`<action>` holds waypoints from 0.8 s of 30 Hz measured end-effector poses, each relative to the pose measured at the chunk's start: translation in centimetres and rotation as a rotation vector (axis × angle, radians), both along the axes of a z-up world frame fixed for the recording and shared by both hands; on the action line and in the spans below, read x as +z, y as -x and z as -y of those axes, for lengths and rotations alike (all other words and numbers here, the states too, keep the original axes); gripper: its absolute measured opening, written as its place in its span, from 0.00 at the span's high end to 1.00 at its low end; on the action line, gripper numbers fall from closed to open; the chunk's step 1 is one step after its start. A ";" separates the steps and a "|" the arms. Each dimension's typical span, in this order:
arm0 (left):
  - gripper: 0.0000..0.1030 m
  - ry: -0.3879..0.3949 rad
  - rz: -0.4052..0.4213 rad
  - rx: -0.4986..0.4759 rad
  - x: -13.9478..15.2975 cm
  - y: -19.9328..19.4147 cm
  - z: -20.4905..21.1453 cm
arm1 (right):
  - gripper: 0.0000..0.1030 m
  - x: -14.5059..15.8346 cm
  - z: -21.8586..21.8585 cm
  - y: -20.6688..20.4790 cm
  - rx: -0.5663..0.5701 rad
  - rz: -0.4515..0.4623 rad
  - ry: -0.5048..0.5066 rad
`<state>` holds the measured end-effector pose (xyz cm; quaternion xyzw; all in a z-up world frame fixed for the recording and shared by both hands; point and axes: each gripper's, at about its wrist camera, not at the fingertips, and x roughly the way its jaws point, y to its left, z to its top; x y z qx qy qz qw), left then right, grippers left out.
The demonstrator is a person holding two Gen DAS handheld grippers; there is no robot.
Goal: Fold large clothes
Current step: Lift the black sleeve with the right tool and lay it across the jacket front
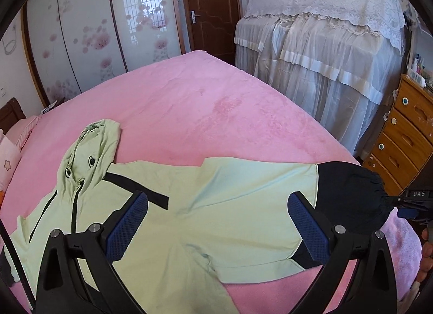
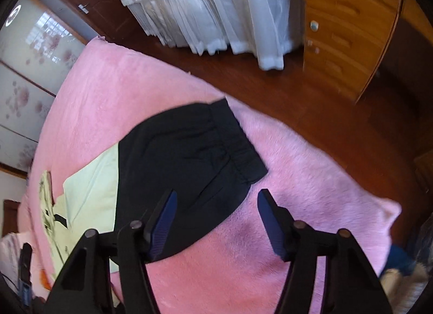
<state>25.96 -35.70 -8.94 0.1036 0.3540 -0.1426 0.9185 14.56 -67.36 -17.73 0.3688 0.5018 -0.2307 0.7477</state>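
Bedroom w/ floral sliding wardrobe doors [image 1: 89, 43] at 10 o'clock, brown door [image 1: 212, 7] at 12, lace-draped furniture [image 1: 324, 40] at 1–2, wooden drawer unit [image 1: 406, 135] at 3 in left wrist view. Pink blanket [image 1: 194, 113] covers bed, fills centre of both views. Pale green hooded jacket [image 1: 216, 205] lies flat on blanket, front up, zip visible; hood [image 1: 92, 148] at 9–10 o'clock, black hem section [image 1: 349, 194] at 3. Left gripper [image 1: 216, 222] above jacket mid-body, jaws released, wide apart, nothing between pads. Right gripper [image 2: 216, 222] above black hem [image 2: 189, 167], jaws released, partly apart; one blue pad over black fabric edge, other over bare blanket; contact w/ fabric: cannot tell. Right wrist view blurred. Part of a hand [image 1: 426, 254] at far 4 o'clock edge, left wrist view.
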 end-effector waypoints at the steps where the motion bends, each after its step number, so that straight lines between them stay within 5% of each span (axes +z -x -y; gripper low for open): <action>1: 0.00 -0.008 -0.006 -0.004 -0.4 -0.1 0.4 | 0.40 -0.6 0.0 -0.1 -0.009 -0.005 -0.017; 8: 0.00 0.046 -0.180 -0.028 -2.4 -1.1 1.1 | 0.41 -3.6 -0.6 -1.4 -0.078 -0.001 -0.080; 12: 0.00 0.015 -0.163 -0.022 -2.0 -0.6 0.8 | 0.93 -3.0 -1.2 -2.1 -0.055 0.045 -0.034; 20: 0.01 -0.038 -0.034 0.021 1.7 1.0 -3.9 | 0.94 8.4 -9.1 -2.4 0.183 0.338 0.170; 24: 0.01 0.014 -0.059 0.056 3.4 0.5 -9.6 | 0.94 13.4 -17.1 -4.2 0.384 0.457 0.187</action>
